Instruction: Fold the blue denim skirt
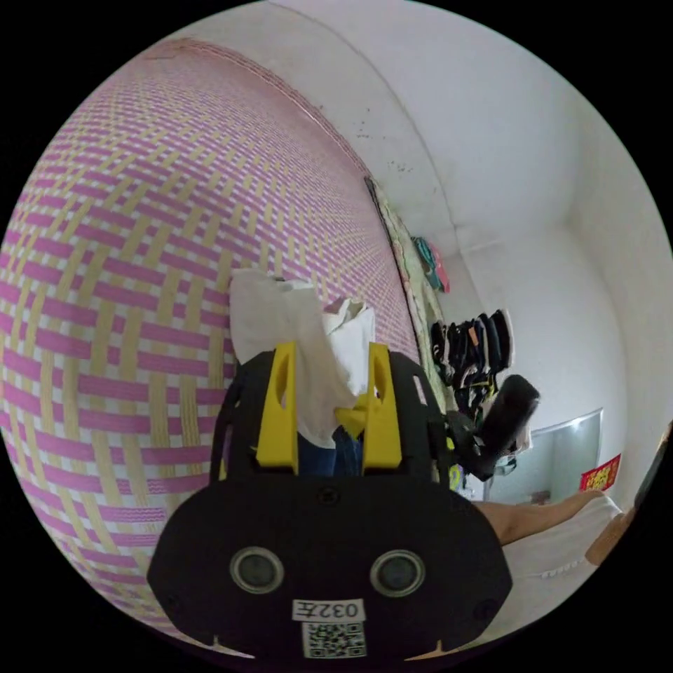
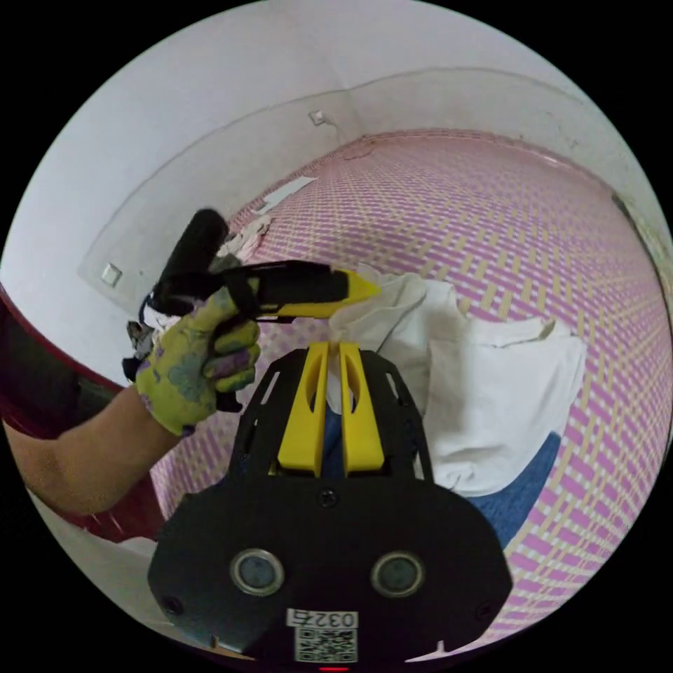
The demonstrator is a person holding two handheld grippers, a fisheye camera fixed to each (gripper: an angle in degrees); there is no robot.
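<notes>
The blue denim skirt (image 2: 515, 499) lies on the pink and yellow woven mat (image 2: 491, 210), its white lining (image 2: 491, 392) turned up over most of it so blue shows only at the mat-side edge. The left gripper (image 1: 326, 364) has its yellow jaws set apart with a fold of lining and denim between them; whether they press it I cannot tell. The right gripper (image 2: 328, 350), just beside the lining's edge, has its jaws drawn together, and above it the gloved hand (image 2: 193, 357) holds the left gripper over the skirt.
</notes>
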